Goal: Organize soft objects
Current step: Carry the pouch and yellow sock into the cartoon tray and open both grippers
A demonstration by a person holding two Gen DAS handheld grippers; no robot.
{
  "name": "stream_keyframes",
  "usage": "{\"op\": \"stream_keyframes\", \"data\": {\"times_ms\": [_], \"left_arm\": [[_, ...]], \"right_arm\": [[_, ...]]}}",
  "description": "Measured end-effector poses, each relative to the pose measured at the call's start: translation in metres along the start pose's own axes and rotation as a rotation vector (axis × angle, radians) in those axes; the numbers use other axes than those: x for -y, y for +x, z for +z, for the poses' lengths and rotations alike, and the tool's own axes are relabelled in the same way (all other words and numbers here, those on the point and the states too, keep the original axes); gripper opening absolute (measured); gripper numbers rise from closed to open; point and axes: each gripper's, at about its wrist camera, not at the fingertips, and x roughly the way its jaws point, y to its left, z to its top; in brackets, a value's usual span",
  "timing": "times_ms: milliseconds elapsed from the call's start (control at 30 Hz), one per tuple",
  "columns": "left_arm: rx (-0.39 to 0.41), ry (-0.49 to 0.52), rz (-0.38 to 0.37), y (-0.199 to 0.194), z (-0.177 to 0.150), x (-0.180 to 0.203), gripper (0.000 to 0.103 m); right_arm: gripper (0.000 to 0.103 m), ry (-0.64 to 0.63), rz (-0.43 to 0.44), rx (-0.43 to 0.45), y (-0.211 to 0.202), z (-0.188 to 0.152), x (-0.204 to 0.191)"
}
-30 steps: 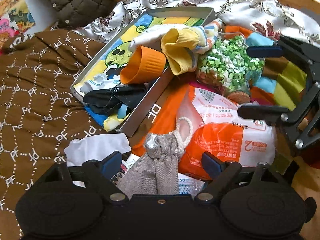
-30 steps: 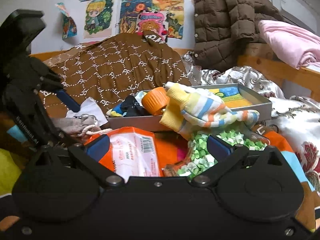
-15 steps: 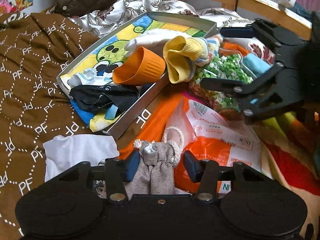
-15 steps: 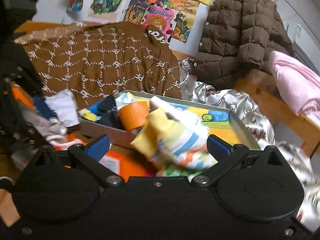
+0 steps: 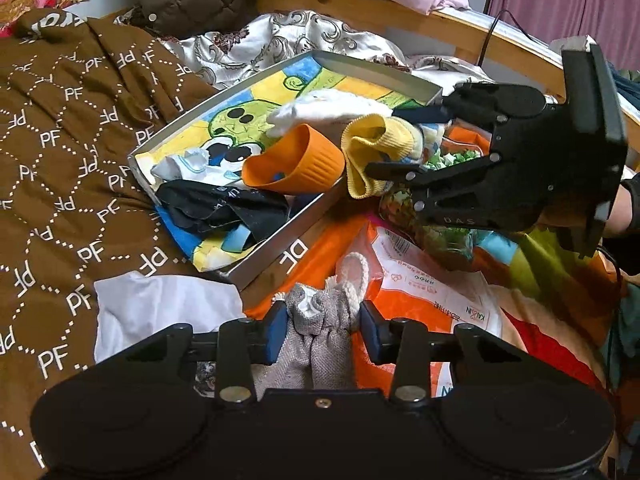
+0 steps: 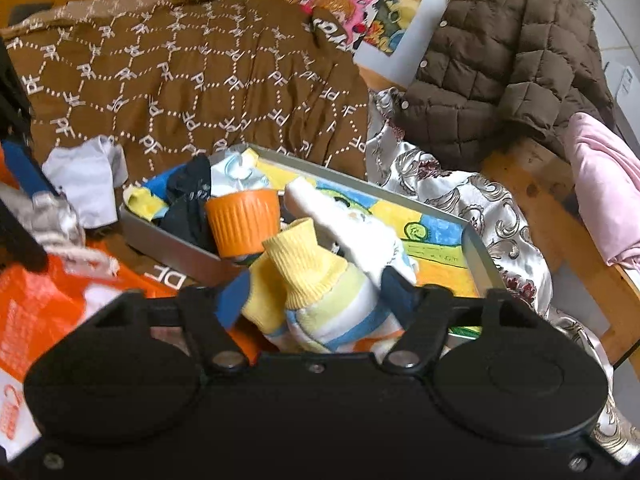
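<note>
My left gripper (image 5: pixel 322 330) is shut on a grey drawstring pouch (image 5: pixel 320 344) that lies on an orange packet (image 5: pixel 424 300). My right gripper (image 6: pixel 316 296) has closed around a yellow-cuffed striped sock (image 6: pixel 320 292), its pads pressing both sides; it also shows in the left wrist view (image 5: pixel 400 146) holding the sock (image 5: pixel 376 148) at the near edge of a grey tray (image 5: pixel 276 252). The tray (image 6: pixel 168 240) holds an orange cup (image 5: pixel 296 164), a black cloth (image 5: pixel 224 208) and a white sock (image 5: pixel 324 108).
A white cloth (image 5: pixel 160 312) lies left of the pouch on a brown patterned blanket (image 5: pixel 60 160). A jar of green bits (image 5: pixel 436 224) lies under my right gripper. A wooden bed rail (image 5: pixel 400 20) and a brown jacket (image 6: pixel 500 60) are behind.
My left gripper has closed on the grey pouch. My right gripper has moved up over the sock and closed on it.
</note>
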Motion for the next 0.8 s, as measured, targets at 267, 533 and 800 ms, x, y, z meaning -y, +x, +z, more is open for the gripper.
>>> {"op": "stream_keyframes", "data": {"times_ms": [267, 533, 800], "left_arm": [[0.033, -0.08, 0.003, -0.015, -0.004, -0.016, 0.04], [0.083, -0.115, 0.02, -0.022, 0.001, -0.019, 0.038], [0.25, -0.138, 0.022, -0.033, 0.042, -0.017, 0.037]], "right_arm": [[0.008, -0.013, -0.014, -0.017, 0.001, -0.009, 0.004], [0.004, -0.01, -0.016, 0.015, -0.02, -0.008, 0.001], [0.003, 0.039, -0.013, 0.059, -0.047, 0.005, 0.02]]}}
